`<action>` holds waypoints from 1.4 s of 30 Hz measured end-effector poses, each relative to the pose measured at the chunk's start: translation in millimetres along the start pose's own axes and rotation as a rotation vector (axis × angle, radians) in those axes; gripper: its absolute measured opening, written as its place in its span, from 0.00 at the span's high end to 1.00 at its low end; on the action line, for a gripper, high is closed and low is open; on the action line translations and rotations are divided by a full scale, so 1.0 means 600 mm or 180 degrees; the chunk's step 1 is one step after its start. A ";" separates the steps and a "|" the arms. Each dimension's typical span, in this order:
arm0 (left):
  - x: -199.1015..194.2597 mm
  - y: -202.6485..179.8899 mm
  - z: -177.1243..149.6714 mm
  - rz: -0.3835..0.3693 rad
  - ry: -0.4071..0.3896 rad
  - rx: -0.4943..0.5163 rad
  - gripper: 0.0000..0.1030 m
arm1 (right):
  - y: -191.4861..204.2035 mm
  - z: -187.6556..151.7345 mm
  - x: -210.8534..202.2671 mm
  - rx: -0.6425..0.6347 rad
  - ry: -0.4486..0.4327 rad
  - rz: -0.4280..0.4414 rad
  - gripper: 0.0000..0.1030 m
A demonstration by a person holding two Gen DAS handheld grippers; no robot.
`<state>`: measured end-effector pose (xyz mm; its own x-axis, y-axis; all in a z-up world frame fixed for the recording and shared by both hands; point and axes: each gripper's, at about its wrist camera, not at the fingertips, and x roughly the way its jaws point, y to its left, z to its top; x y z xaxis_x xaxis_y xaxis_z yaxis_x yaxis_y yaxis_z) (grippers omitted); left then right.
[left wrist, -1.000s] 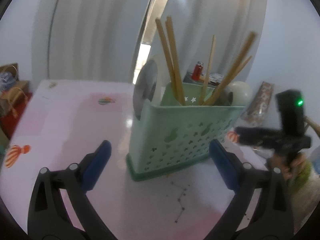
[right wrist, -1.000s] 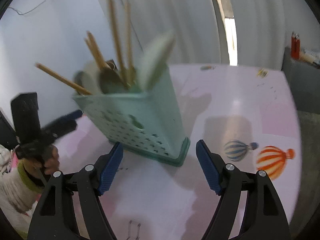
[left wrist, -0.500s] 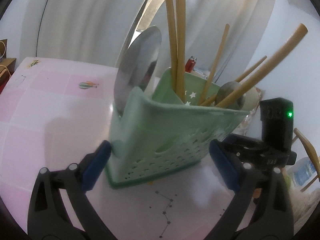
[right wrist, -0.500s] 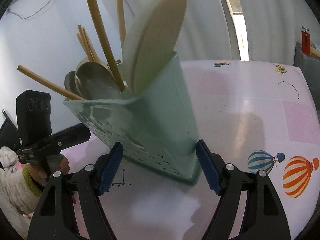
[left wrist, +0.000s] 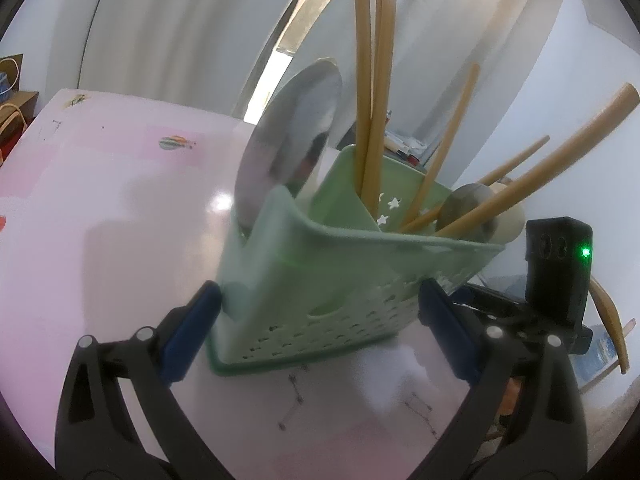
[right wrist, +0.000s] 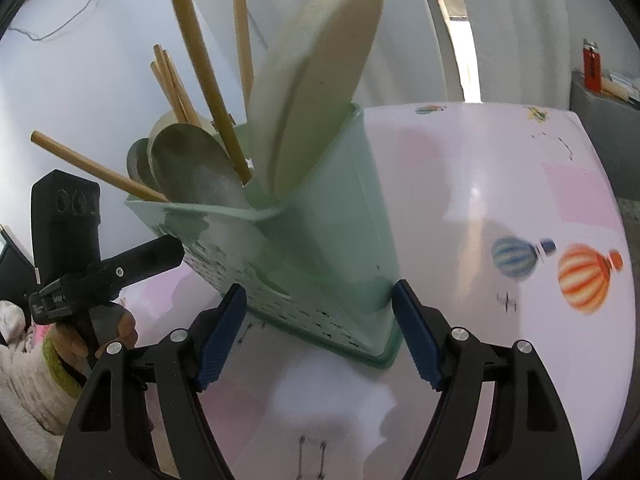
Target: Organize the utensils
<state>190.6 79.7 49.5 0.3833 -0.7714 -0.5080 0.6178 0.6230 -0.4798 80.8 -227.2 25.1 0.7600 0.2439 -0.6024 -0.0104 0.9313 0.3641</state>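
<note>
Standing on the pink table (left wrist: 100, 200), the green basket (left wrist: 320, 280) occupies the middle of both wrist views, loaded with utensils. In the left wrist view its near corner sits between the fingers of the left gripper (left wrist: 320, 320) — the left blue pad (left wrist: 192, 332) touches or nearly touches the basket's left wall, while the right pad (left wrist: 444, 328) lies just beside the perforated front wall; whether either pad presses cannot be told. The jaws stand wide.

In the right wrist view the basket (right wrist: 320, 248) fills the gap of the right gripper (right wrist: 320, 320). Its jaws are spread wide: the right pad (right wrist: 412, 332) lies against the basket's lower right corner, and the left pad (right wrist: 220, 340) is just beside the perforated wall. Firm clamping is not evident.

Contents — a steel spoon (left wrist: 288, 148) stands upright in the near-left compartment, bamboo chopsticks (left wrist: 372, 92) rise from the middle and lean outward at the far side, and a beige flat scoop (right wrist: 316, 92) leans in the compartment nearest the right gripper. Grey spoon bowls (right wrist: 192, 168) rest behind the chopsticks.

The left gripper's body (right wrist: 80, 264) shows at the left edge of the right view, held by a hand (right wrist: 104, 328) near the table's edge.
</note>
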 end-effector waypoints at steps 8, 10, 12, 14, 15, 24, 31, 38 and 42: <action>-0.015 -0.013 -0.019 -0.0028 -0.0024 -0.0004 0.08 | 0.013 -0.039 -0.033 0.0069 -0.0056 -0.0046 0.29; -0.006 -0.004 -0.016 -0.0010 0.0006 -0.0075 0.08 | 0.016 -0.039 -0.027 0.0033 -0.0070 -0.0125 0.29; 0.002 0.011 -0.021 0.0102 0.0076 -0.0227 0.08 | 0.020 -0.040 -0.019 0.0079 -0.0011 -0.0216 0.29; -0.012 0.023 -0.028 0.0272 0.0033 -0.0319 0.08 | 0.028 -0.052 -0.029 0.0101 -0.0032 -0.0301 0.29; -0.022 0.024 -0.034 0.0374 0.0013 -0.0340 0.08 | 0.031 -0.060 -0.040 0.0124 -0.0059 -0.0325 0.29; -0.097 -0.043 -0.086 0.1413 -0.0298 0.0191 0.08 | 0.098 -0.168 -0.118 0.0118 -0.0171 -0.1149 0.17; -0.116 -0.080 -0.096 0.1971 -0.0414 0.0331 0.08 | 0.171 -0.191 -0.122 -0.0292 -0.0439 -0.1795 0.06; -0.149 -0.095 -0.128 0.2313 -0.0568 0.0332 0.08 | 0.183 -0.180 -0.134 -0.0425 -0.0509 -0.2064 0.06; -0.167 -0.098 -0.121 0.2551 -0.0567 0.0257 0.08 | 0.183 -0.182 -0.141 -0.0402 -0.0465 -0.2155 0.06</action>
<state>65.8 129.8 76.8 0.8278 -0.1101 -0.5500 0.1555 0.9872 0.0363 -55.6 -116.1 38.6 0.7054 -0.4311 -0.5626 0.4272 0.8920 -0.1477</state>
